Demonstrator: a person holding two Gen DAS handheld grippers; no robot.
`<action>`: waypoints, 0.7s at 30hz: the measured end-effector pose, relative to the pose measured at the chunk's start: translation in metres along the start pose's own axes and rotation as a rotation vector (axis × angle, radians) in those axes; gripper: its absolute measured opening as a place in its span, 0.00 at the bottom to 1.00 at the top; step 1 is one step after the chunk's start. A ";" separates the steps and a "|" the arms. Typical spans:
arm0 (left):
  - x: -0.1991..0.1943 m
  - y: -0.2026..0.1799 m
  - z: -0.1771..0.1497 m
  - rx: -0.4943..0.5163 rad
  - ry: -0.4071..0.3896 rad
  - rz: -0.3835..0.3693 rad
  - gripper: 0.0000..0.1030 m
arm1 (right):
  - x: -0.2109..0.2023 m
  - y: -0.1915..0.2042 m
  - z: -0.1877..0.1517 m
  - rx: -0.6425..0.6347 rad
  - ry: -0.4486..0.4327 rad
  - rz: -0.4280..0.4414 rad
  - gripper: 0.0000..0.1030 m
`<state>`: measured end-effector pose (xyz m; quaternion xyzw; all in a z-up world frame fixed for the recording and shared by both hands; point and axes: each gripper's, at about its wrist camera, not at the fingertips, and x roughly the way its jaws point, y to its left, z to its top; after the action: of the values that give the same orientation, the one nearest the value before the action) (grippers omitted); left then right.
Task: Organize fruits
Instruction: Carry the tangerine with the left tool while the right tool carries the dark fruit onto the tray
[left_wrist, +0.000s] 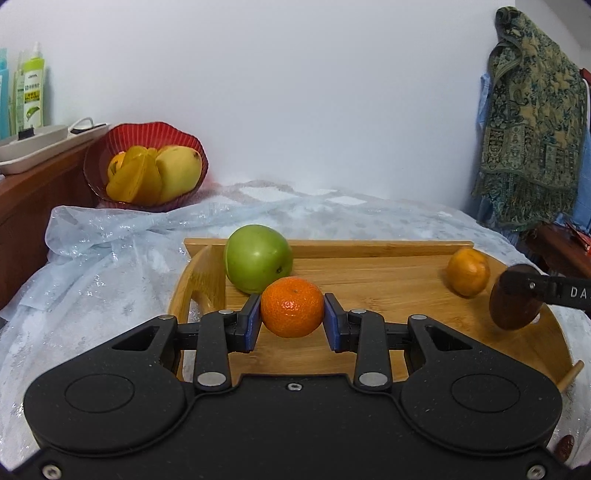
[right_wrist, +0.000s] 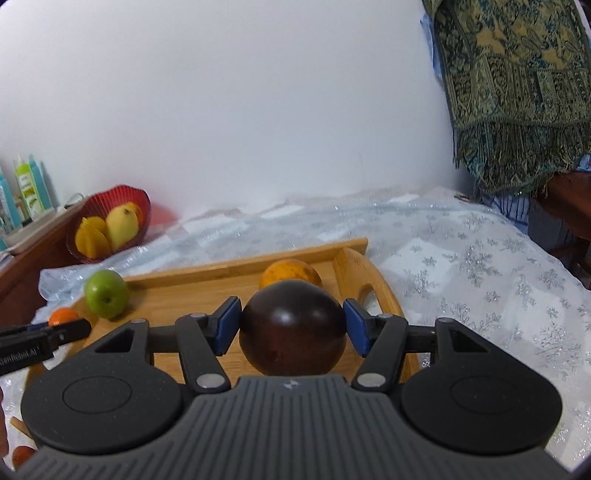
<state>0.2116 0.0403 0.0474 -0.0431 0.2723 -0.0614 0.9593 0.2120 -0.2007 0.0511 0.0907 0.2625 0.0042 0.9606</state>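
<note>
My left gripper (left_wrist: 292, 317) is shut on a small orange mandarin (left_wrist: 292, 306), held above a wooden tray (left_wrist: 369, 347). Behind it on the tray sits a green apple (left_wrist: 256, 258), and a yellow-orange fruit (left_wrist: 468, 271) lies at the tray's far right. My right gripper (right_wrist: 293, 325) is shut on a dark brown round fruit (right_wrist: 293, 328), seen also in the left wrist view (left_wrist: 511, 306). The right wrist view shows the apple (right_wrist: 106, 293), the yellow-orange fruit (right_wrist: 290, 275), the mandarin (right_wrist: 63, 316) and the tray (right_wrist: 195, 291).
A red bowl (left_wrist: 147, 134) with a mango and starfruit stands at the back left beside a wooden cabinet (left_wrist: 33, 184) bearing bottles. A sparkly pale cloth (right_wrist: 461, 266) covers the table. A patterned shawl (left_wrist: 532, 122) hangs at the right.
</note>
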 end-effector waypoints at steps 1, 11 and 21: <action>0.003 0.001 0.000 -0.002 0.005 0.002 0.32 | 0.002 -0.001 0.000 0.005 0.008 -0.004 0.60; 0.019 0.005 -0.001 -0.002 0.043 0.005 0.32 | 0.005 0.006 -0.003 -0.039 -0.004 -0.023 0.59; 0.024 0.007 -0.002 -0.016 0.093 0.009 0.32 | 0.005 0.011 -0.005 -0.070 -0.011 -0.033 0.61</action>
<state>0.2317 0.0438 0.0324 -0.0468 0.3175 -0.0570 0.9454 0.2143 -0.1890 0.0465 0.0525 0.2583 -0.0031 0.9646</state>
